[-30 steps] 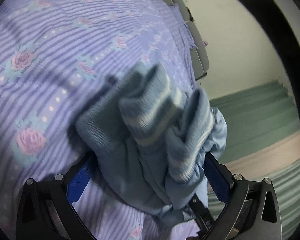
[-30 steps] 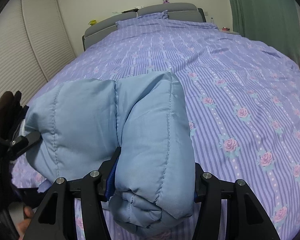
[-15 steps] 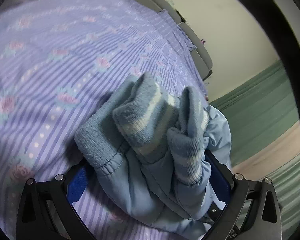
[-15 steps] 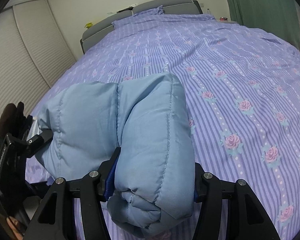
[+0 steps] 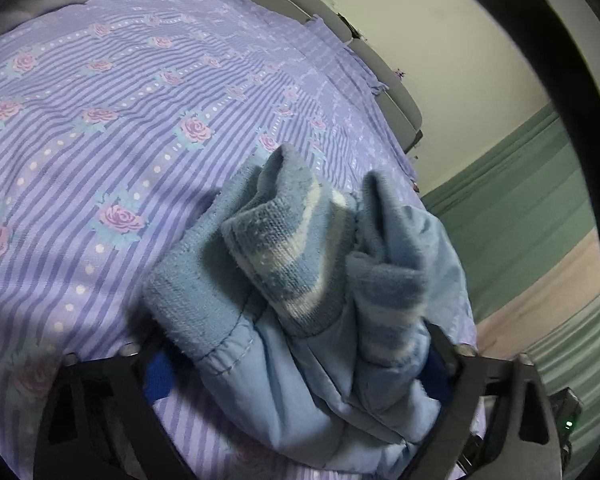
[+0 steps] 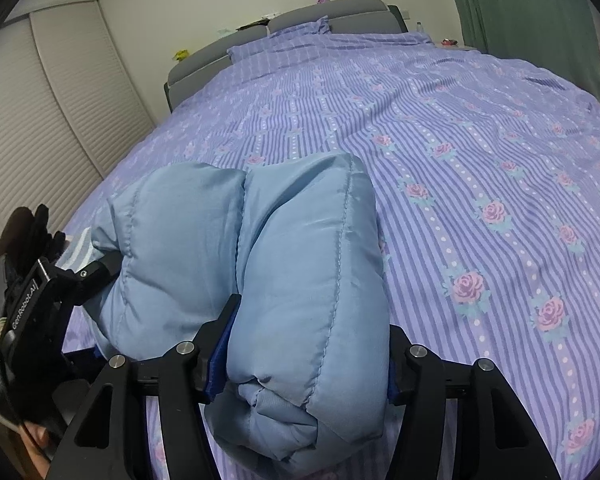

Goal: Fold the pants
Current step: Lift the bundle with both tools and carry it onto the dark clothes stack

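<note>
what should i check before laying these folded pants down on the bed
1. Right tool shut on the padded pants: ok.
2. Left tool shut on the striped knit cuffs: ok.
3. Fold bundle compact, no leg dangling: ok in the right wrist view; underside cannot tell.
4. Bedspread ahead free of other items: ok.
5. Cuffs lined up evenly: not ok, they sit bunched and staggered.
6. Pants resting on or lifted off the bed: cannot tell.

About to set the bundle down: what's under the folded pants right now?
Under the pants only the purple floral bedspread shows around their edges. Both the right gripper and left gripper clamp them. The patch directly beneath is covered by the padding.
</note>
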`<control>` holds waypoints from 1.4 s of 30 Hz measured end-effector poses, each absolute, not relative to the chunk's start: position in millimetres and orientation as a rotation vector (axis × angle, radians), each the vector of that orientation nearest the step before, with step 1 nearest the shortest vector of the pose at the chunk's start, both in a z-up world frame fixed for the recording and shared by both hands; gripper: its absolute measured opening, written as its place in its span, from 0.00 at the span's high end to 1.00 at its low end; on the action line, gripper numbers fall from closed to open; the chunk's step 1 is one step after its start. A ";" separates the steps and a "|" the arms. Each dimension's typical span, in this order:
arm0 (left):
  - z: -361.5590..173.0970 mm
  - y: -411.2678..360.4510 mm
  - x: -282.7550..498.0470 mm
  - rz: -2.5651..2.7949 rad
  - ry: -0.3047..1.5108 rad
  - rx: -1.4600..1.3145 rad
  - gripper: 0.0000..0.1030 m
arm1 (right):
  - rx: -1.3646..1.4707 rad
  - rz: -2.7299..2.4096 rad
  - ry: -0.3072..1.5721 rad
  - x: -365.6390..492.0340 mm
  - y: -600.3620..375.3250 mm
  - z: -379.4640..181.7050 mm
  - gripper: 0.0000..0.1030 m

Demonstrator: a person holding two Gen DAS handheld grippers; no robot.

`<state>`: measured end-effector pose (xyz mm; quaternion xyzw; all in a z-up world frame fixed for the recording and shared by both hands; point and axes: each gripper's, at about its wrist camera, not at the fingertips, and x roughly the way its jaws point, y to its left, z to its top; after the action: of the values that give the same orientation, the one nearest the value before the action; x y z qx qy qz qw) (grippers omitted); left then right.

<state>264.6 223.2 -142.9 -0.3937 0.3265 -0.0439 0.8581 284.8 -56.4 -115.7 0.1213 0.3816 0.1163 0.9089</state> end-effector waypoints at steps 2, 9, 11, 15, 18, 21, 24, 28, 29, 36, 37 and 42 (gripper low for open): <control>-138.4 224.4 259.4 -0.101 0.685 -0.814 0.25 | 0.262 0.244 0.787 285.0 -58.7 -114.9 0.45; -106.7 214.4 238.8 -0.095 0.661 -0.669 0.39 | 0.291 0.282 0.762 271.2 -66.2 -101.2 0.48; -93.3 209.6 226.5 -0.095 0.643 -0.626 0.39 | 0.310 0.294 0.747 260.8 -70.0 -94.9 0.49; -71.5 204.0 200.8 -0.107 0.608 -0.583 0.39 | 0.338 0.315 0.707 233.8 -78.8 -79.6 0.50; -51.9 201.5 177.4 -0.118 0.576 -0.560 0.39 | 0.339 0.327 0.661 210.2 -83.2 -62.2 0.50; -29.1 199.3 154.1 -0.121 0.554 -0.537 0.39 | 0.321 0.337 0.613 185.8 -85.1 -39.5 0.50; -4.7 202.3 129.8 -0.108 0.528 -0.520 0.39 | 0.324 0.363 0.582 162.9 -84.1 -15.1 0.50; 26.9 207.3 94.8 -0.090 0.484 -0.497 0.39 | 0.311 0.398 0.543 135.4 -79.1 10.1 0.50; 31.3 209.9 88.1 -0.085 0.472 -0.495 0.39 | 0.308 0.411 0.532 129.2 -77.1 16.4 0.50; 62.3 244.3 48.8 -0.006 0.408 -0.507 0.39 | 0.258 0.506 0.500 103.2 -42.4 52.0 0.50; 65.6 254.3 44.1 0.008 0.400 -0.514 0.39 | 0.250 0.523 0.496 102.5 -34.2 56.1 0.50; 76.9 300.9 33.0 0.064 0.372 -0.523 0.39 | 0.215 0.597 0.484 107.9 16.0 71.6 0.50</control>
<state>33.0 300.9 76.9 -0.2570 0.1827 0.0314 0.9485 107.9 16.0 71.6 0.1045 0.2354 0.2908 0.9215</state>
